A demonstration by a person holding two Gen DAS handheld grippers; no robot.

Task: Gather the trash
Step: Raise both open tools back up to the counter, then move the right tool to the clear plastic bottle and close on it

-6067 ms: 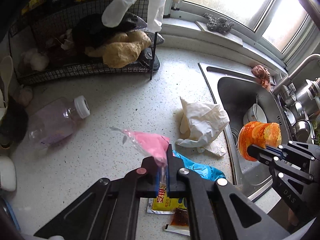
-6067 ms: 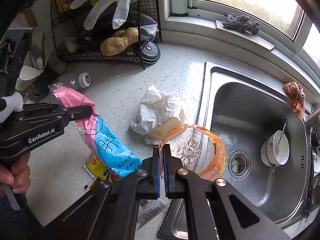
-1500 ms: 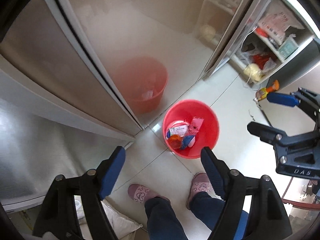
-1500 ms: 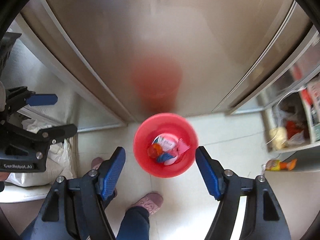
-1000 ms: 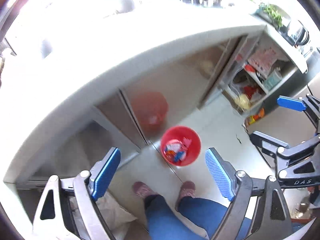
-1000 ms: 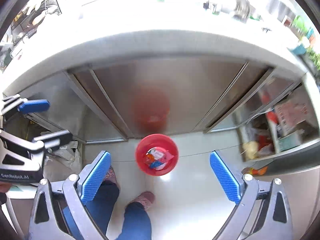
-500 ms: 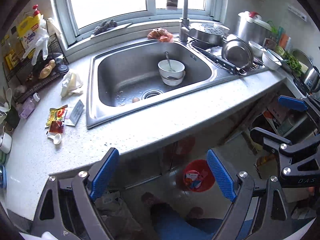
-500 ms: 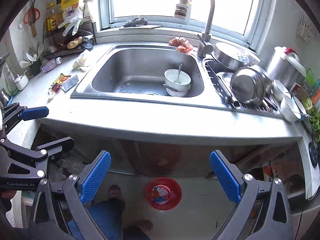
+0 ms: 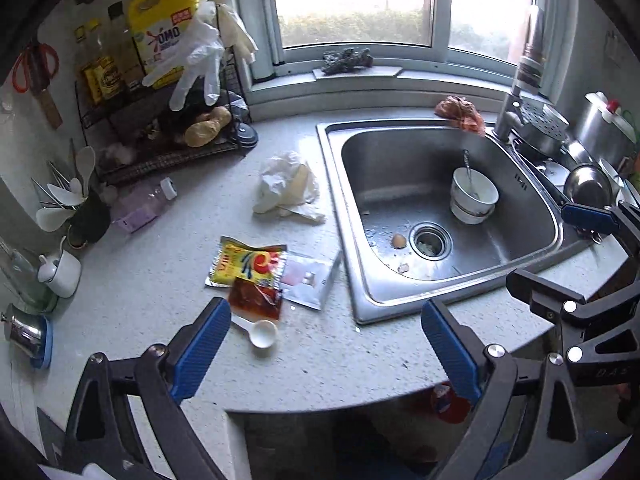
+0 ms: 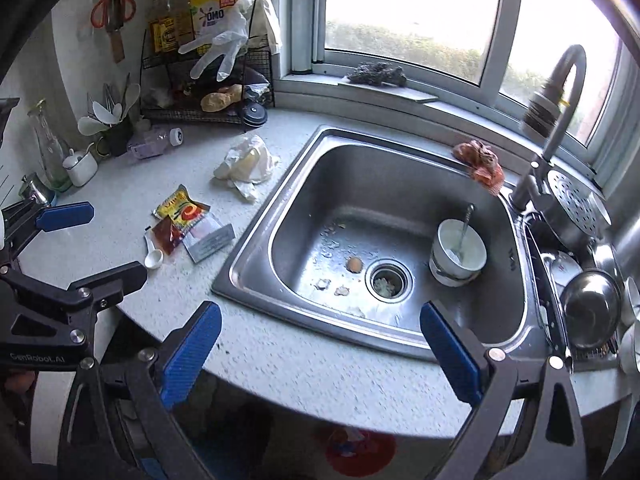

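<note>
Both the left gripper (image 9: 324, 332) and the right gripper (image 10: 320, 332) hover over the worktop (image 9: 160, 280) with jaws spread wide and empty, the left's having just opened further. The remaining trash lies left of the sink (image 9: 440, 200): a yellow sachet (image 9: 246, 262), a brown sauce packet (image 9: 256, 300) overlapping its lower edge, a silver packet (image 9: 310, 280) beside them and a crumpled white wrapper (image 9: 286, 188) farther back. All look light, limp and probably slick; the flat packets are best pinched at a lifted edge or corner, the wrapper at a raised fold.
</note>
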